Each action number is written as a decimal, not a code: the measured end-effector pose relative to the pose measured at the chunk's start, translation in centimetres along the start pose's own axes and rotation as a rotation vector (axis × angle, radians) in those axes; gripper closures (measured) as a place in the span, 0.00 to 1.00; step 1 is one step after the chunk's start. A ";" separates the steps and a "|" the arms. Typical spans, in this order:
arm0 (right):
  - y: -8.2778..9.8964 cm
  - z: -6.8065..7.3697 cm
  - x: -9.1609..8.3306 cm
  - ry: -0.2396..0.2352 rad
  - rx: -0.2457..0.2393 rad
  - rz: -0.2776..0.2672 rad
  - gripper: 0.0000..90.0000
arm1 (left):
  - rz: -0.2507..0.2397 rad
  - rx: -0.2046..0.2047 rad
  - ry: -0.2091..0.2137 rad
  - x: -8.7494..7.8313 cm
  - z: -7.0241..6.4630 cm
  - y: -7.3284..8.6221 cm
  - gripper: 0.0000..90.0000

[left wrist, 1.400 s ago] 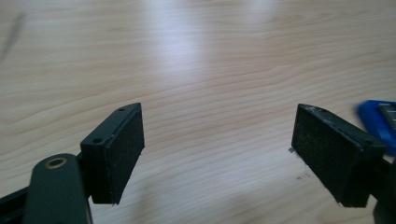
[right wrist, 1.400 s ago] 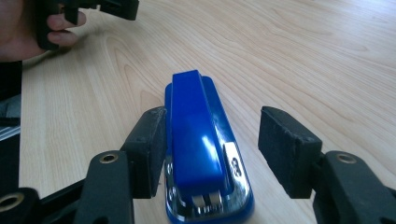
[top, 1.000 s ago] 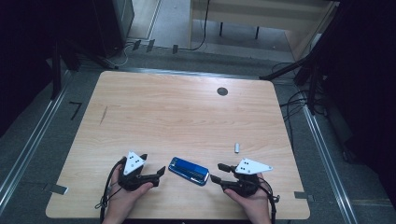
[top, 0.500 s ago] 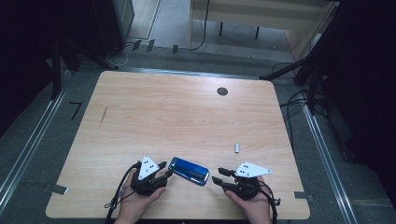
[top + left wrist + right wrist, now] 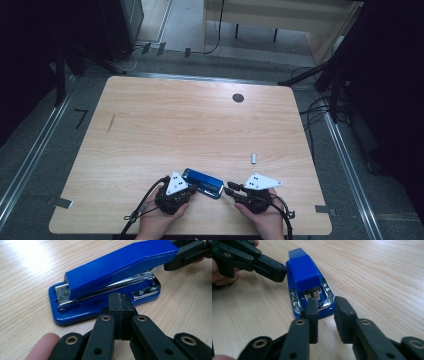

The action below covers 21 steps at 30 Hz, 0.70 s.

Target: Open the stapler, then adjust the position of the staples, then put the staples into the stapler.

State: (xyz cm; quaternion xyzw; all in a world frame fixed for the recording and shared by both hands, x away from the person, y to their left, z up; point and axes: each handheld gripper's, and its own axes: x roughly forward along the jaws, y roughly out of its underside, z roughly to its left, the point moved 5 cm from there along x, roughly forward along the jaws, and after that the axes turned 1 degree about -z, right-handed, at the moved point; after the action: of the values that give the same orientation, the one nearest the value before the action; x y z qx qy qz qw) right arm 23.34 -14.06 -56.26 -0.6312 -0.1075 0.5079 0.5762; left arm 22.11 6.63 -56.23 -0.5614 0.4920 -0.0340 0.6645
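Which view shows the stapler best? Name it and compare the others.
The left gripper view: the blue stapler lies side-on, base, metal track and arm all clear. The right gripper view shows it end-on, foreshortened. The high view shows it small between the hands.

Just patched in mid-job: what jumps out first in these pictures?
A bright blue stapler lies near the front edge of the pale wooden table, flanked by both hands. The left tool, jaws pressed together with nothing between them, has just been closing and points at the stapler's long side. The right tool faces its hinged end, its jaws just closing too, a gap remaining. A small white cylinder lies alone to the right.
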 end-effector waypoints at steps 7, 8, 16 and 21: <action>0.0 0.3 0.5 -0.004 0.005 0.015 1.00 | -0.006 0.002 0.010 0.4 -0.1 0.0 1.00; 0.0 0.3 0.5 -0.005 0.007 0.014 1.00 | 0.005 0.002 0.009 0.6 -0.1 0.0 1.00; -0.3 0.2 0.7 -0.009 0.018 0.020 1.00 | 0.001 -0.010 0.023 0.8 -0.3 -0.1 1.00; -0.2 0.4 0.6 -0.023 0.004 0.036 1.00 | -0.004 -0.007 0.027 0.8 -0.4 -0.1 1.00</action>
State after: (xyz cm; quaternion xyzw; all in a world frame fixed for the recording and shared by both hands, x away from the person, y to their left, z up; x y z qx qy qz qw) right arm 23.41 -13.38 -56.33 -0.6262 -0.1017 0.5256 0.5668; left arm 22.33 5.83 -56.56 -0.5643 0.4997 -0.0412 0.6559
